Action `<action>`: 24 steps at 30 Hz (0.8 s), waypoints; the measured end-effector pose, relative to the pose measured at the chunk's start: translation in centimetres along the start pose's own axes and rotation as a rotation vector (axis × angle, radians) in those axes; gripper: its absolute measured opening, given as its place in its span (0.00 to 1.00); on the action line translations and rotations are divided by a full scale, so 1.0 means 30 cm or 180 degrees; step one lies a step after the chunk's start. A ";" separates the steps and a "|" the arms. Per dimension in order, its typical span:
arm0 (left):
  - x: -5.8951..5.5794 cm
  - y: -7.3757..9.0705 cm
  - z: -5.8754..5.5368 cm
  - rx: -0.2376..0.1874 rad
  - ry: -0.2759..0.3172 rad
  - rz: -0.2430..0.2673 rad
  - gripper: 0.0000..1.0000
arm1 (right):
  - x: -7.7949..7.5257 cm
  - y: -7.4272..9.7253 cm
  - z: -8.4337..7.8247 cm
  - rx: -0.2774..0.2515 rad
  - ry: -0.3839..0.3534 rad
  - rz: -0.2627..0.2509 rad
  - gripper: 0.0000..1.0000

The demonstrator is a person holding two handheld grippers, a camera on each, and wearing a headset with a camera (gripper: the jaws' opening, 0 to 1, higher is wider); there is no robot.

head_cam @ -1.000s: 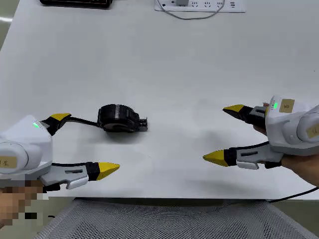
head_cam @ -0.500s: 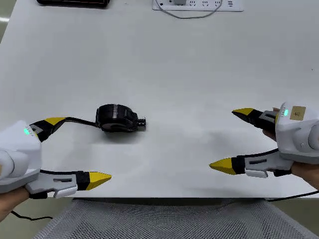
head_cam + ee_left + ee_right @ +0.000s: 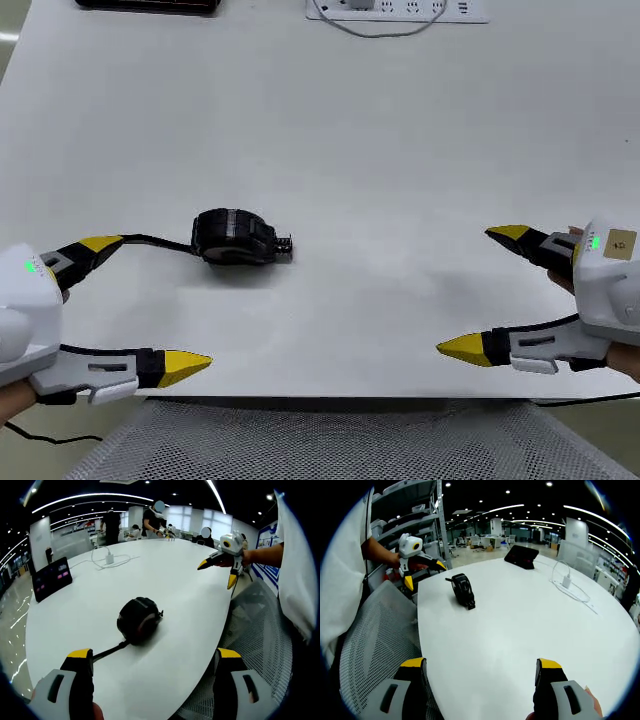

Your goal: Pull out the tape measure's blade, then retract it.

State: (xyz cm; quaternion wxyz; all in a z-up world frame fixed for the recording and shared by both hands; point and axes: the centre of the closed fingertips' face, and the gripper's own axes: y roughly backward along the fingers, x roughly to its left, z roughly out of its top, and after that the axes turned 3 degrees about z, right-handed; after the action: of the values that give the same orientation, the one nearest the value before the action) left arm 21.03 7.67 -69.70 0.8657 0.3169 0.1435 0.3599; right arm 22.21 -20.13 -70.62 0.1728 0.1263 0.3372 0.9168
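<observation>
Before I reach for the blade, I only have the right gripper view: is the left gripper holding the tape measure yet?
Observer: No. In the head view the left gripper is open, and the tape measure lies untouched ahead of its jaws.
Operator: Anything trailing from it?
Observer: A black strap runs across the table toward the left gripper's far jaw tip.
Operator: Which way does the case face?
Observer: Its blade tip points toward the right gripper, with no blade drawn out.
</observation>
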 end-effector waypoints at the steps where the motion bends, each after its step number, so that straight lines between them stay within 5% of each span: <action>1: 0.000 0.001 -0.002 0.0013 -0.0012 -0.0007 0.99 | 0.001 0.003 -0.001 -0.0002 -0.0003 0.0000 0.89; 24: 0.004 0.021 0.000 -0.0002 -0.0067 -0.0079 0.99 | 0.000 0.040 -0.028 0.0061 0.0005 0.0025 0.92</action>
State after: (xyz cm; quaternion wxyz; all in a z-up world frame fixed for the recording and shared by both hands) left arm 20.79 8.08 -69.29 0.8717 0.3186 0.1382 0.3458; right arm 21.63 -21.45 -70.44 0.1678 0.1286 0.3457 0.9142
